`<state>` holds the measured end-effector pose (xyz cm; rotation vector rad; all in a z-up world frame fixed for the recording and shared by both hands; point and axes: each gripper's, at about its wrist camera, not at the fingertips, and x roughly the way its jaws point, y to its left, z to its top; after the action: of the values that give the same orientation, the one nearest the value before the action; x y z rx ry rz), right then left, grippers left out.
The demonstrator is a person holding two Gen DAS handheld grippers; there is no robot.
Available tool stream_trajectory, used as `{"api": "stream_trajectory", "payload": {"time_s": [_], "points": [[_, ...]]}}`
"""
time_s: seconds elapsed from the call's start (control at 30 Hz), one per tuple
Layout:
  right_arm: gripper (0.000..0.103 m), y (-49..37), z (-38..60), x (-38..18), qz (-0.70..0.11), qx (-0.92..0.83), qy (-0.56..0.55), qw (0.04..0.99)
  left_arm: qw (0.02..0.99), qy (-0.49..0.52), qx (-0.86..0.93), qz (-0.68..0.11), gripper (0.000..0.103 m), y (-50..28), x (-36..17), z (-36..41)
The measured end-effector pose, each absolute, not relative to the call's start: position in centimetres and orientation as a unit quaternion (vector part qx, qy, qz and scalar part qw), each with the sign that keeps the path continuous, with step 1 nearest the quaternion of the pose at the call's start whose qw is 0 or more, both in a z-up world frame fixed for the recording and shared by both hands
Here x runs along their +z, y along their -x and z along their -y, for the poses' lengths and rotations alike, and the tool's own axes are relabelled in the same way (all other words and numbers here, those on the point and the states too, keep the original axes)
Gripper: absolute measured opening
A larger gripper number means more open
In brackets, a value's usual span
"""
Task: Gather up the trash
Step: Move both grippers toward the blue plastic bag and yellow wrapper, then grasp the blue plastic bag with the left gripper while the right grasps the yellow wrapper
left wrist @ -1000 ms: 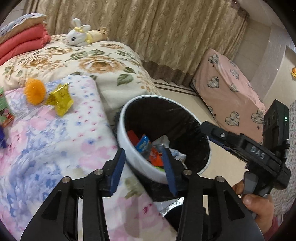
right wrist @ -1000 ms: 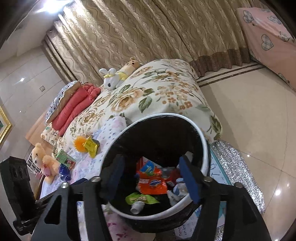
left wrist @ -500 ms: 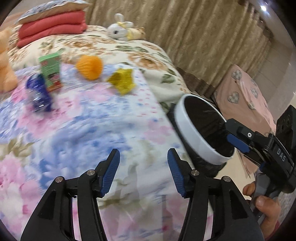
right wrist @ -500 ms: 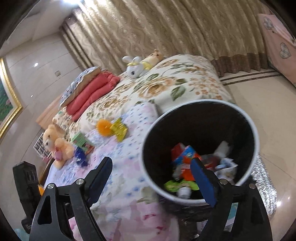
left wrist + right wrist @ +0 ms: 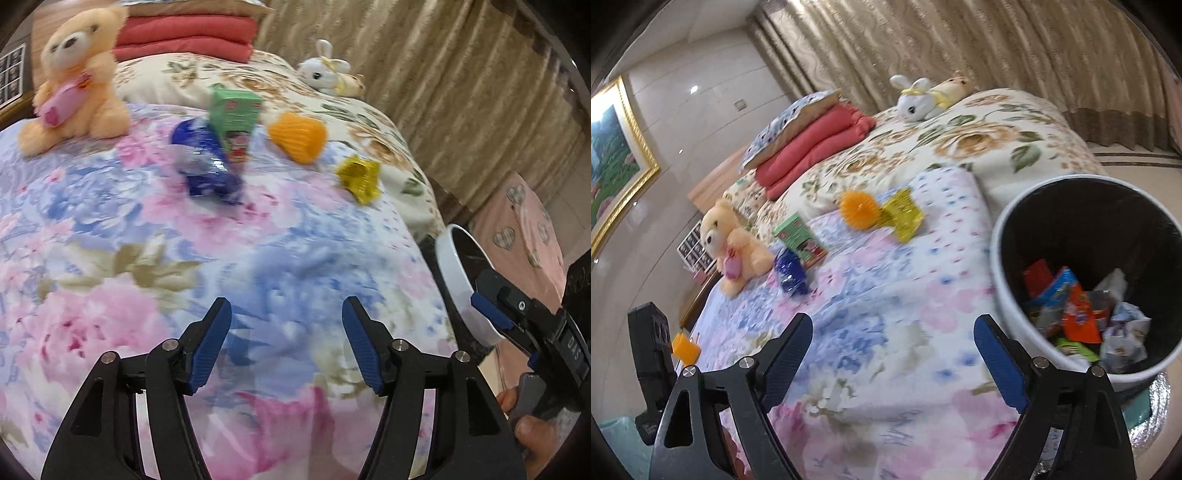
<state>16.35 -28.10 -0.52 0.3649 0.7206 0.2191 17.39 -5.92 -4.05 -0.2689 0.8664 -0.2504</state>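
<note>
right gripper [image 5: 491, 314] body: white letters "DAS", seen in the left wrist view
green carton [image 5: 233, 120]: printing too blurred to read
wrappers in the bin [image 5: 1082, 314]: lettering too small to read

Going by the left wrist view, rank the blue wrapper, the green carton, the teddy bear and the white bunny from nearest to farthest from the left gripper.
From the left gripper, open and empty:
1. blue wrapper, ahead, slightly left on the quilt.
2. green carton, just behind the wrapper.
3. teddy bear, far left; close to the carton in depth, so that pair is uncertain.
4. white bunny, farthest, by the curtain.
</note>
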Motion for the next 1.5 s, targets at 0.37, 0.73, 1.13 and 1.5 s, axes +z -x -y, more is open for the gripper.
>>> {"api": "stream_trajectory", "payload": {"time_s": [0.37, 0.73, 1.13, 1.5], "points": [[0.091, -20.2, 24.4, -1.8, -0.370, 0.126, -0.153, 0.908, 0.894, 0.144, -0.085, -0.416, 0.066, -19.4, -4.4, 3.2], [0.091, -25.4, 24.4, -2.6, -0.380, 0.105, -0.152, 0.906, 0.893, 0.147, -0.062, -0.421, 0.067, -23.4, -4.4, 2.7], [0.091, -30.5, 24.6, -3.2, -0.386, 0.089, -0.156, 0.905, 0.893, 0.138, -0.041, -0.425, 0.069, -27.6, -4.5, 3.0], [0.091, -33.4, 25.7, -4.5, -0.398, 0.070, -0.164, 0.900, 0.893, 0.138, -0.034, -0.428, 0.070, -29.9, -5.3, 3.1]]}}
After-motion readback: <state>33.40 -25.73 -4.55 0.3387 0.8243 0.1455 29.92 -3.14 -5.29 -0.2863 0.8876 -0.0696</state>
